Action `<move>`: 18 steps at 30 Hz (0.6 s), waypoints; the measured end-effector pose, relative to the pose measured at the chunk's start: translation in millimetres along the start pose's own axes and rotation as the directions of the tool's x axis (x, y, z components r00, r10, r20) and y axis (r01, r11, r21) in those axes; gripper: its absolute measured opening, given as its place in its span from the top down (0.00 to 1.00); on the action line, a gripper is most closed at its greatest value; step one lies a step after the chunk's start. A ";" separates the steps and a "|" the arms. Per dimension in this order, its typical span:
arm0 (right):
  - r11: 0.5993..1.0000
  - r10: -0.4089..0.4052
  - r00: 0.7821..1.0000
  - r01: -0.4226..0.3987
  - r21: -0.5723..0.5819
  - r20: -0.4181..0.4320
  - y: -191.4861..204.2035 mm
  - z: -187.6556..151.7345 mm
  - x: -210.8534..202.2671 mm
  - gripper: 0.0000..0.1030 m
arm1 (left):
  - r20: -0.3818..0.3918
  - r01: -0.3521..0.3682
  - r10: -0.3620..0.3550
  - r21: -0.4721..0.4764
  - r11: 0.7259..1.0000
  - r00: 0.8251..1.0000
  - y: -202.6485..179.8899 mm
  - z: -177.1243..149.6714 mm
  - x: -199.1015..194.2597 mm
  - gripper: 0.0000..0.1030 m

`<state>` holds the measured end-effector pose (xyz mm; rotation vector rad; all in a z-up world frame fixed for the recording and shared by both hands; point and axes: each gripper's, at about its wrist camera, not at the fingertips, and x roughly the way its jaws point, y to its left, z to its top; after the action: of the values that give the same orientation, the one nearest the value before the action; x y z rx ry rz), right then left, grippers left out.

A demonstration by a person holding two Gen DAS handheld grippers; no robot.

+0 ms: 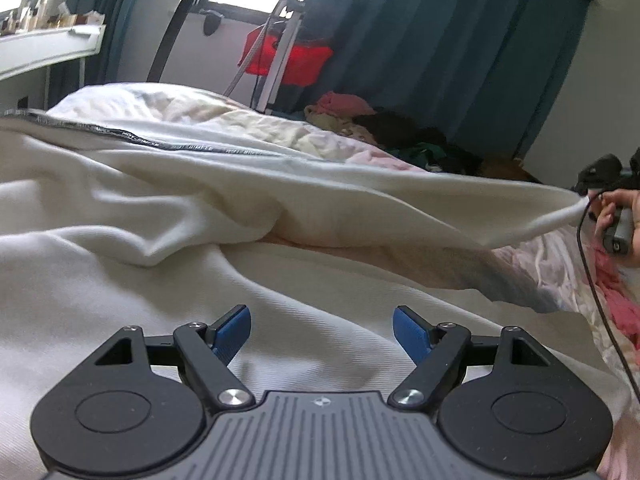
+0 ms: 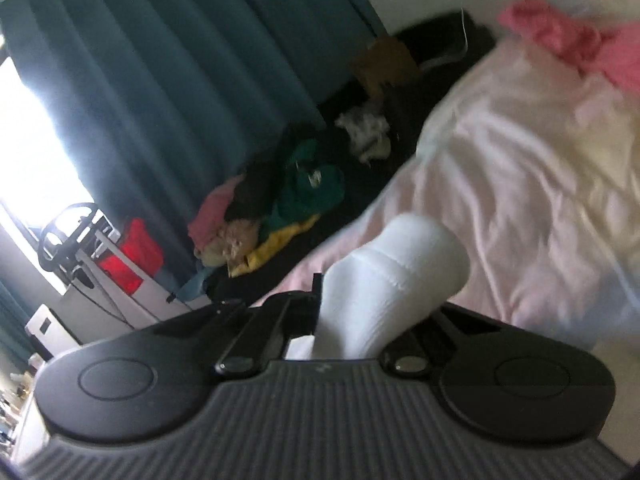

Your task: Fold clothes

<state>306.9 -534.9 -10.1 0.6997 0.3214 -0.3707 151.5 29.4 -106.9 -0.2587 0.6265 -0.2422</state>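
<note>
**White garment stretched across the bed, one end lifted**

The pale pink, rumpled bedsheet point(image 1: 532, 276) fills the right and centre of both views. Over it, across the left and middle of the left wrist view, lies the large white knit garment point(image 1: 160, 248), wrinkled and spread rather than squared into a stack; one end is drawn out in a taut band toward the right edge. By my reading the fold is in progress and not finished, with smoothing and stacking left to do.

A heap of mixed coloured clothes point(image 2: 280, 204) sits mid-left in the right wrist view, loose, so more looks to remain.

The right gripper point(image 2: 360, 300), lower centre, is clamped on a white cuff-like end. The left gripper point(image 1: 322, 330), bottom centre, hovers low over the garment, jaws spread, holding nothing.
</note>
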 end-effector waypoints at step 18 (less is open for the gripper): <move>0.970 -0.143 0.986 0.123 -0.208 -0.083 -93.4 -66.3 -13.6 0.90 | 0.061 -0.067 0.062 0.092 0.993 0.996 -16.9 1.1 -4.8 0.22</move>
<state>243.6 -553.1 -104.9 0.4986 0.4936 -0.4252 146.0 15.1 -98.2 -0.1543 0.5631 -0.2003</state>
